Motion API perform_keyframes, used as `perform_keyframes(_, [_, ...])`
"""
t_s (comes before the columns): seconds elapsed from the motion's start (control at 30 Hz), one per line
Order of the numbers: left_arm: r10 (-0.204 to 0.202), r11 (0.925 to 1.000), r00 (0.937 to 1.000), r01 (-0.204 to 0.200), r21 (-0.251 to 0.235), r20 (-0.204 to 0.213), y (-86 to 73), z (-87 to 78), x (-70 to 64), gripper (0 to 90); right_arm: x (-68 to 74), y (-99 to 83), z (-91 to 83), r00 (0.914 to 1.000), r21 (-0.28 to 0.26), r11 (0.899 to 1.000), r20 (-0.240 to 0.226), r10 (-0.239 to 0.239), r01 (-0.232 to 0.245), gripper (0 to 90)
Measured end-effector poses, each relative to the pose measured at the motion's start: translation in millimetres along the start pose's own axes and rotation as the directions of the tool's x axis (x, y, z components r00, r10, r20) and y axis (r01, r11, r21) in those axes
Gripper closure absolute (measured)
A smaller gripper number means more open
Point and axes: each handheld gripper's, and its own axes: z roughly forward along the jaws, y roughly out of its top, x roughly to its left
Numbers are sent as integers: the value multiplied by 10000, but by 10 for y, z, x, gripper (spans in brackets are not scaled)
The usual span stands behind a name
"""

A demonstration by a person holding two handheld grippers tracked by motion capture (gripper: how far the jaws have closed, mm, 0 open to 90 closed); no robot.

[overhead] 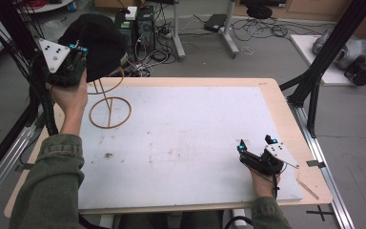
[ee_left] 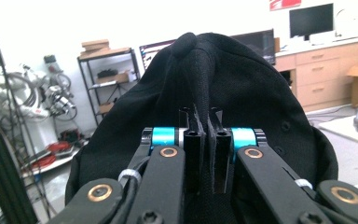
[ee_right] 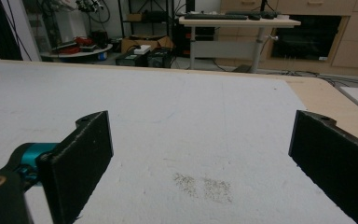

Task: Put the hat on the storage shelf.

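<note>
Broadly, one wooden table [overhead: 286, 114] carries one large white foam board [overhead: 186, 143] that covers nearly all of its top, leaving a bare wood margin along the far and right edges. The board is scuffed, with a small dark speck toward its near left and a faint patch of grit just ahead of the right gripper in that gripper's view.

One black fabric cap [overhead: 97, 45] is held up in the air over the far left corner of the table, above a single thin wooden wire stand [overhead: 109, 107]. The stand has a round ring base lying flat on the board, an upright stem, and a curved loop at the top; the cap hangs just above and partly in front of that loop, and whether they touch cannot be told.

Two grippers are in use, one in each of the person's hands, with olive-green sleeves coming in from the bottom edge. The left gripper [overhead: 80, 50] is raised at the far left, a grey three-cornered plate on top; in the left gripper view its jaws are drawn close together, pinching a fold of the cap's cloth [ee_left: 205, 84] between them. The right gripper [overhead: 256, 145] rests low over the near right part of the board, well apart from the cap and stand; its jaws stand wide apart with nothing between them, bare board showing in the gap.
</note>
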Motion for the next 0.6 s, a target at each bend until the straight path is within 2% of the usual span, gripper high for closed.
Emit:
perform_keyframes(0.13, [-131, 9998, 9999, 132, 118, -48, -28, 55, 60, 873, -1, -1, 1, 10000, 4, 10000, 8, 49, -49, 52])
perform_keyframes(0.2, [-252, 9990, 9997, 253, 360, -19, -51, 69, 75, 873, -10, 0, 6, 10000, 19, 10000, -29, 17, -17, 52])
perform_keyframes(0.4, [-221, 9973, 9996, 210, 704, 153, -165, 73, 50, 873, -18, 8, 9, 10000, -22, 10000, 5, 96, -96, 52])
perform_keyframes(0.6, [-310, 9928, 9994, 294, 1160, 120, -276, 72, 77, 872, -3, 16, 8, 10000, -38, 10000, -20, 15, -15, 52])
